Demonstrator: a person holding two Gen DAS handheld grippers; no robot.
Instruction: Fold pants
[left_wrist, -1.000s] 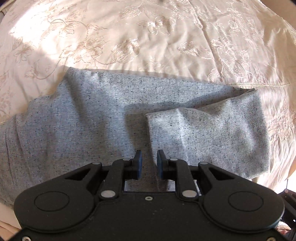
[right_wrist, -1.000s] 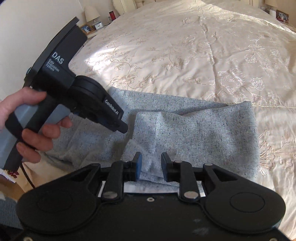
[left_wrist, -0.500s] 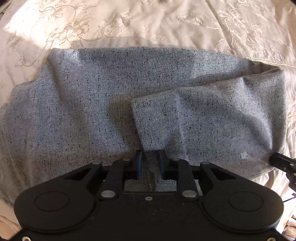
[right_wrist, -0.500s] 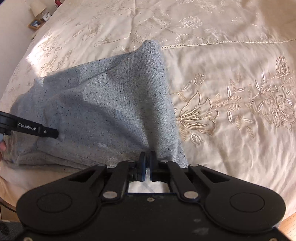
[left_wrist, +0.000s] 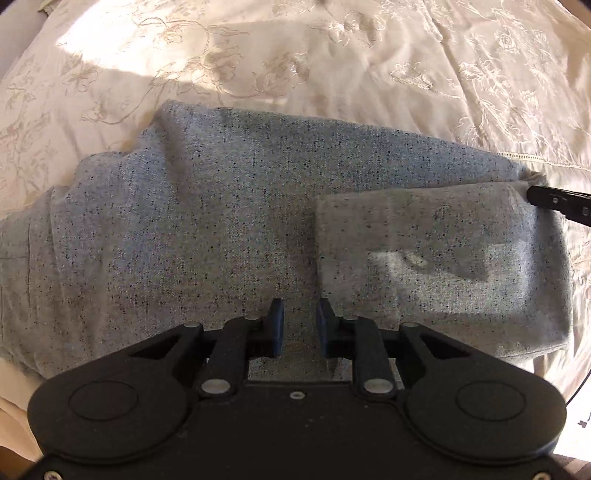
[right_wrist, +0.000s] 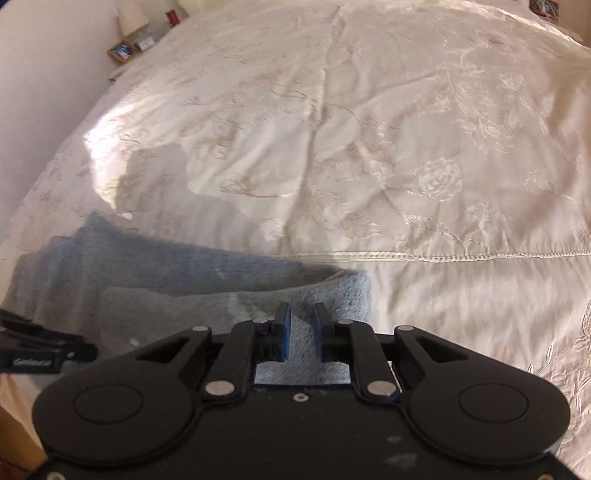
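Where bedspread (right_wrist: 443, 166) lies bare, pants (left_wrist: 221, 221) probably end.

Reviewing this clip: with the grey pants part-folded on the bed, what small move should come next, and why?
Probably close the left gripper on the folded flap's near-left corner. The pants lie on the bedspread with one end already doubled over, and the left jaws stand apart right at that corner. The right gripper, jaws opening with only loose cloth between them, sits at the far corner.
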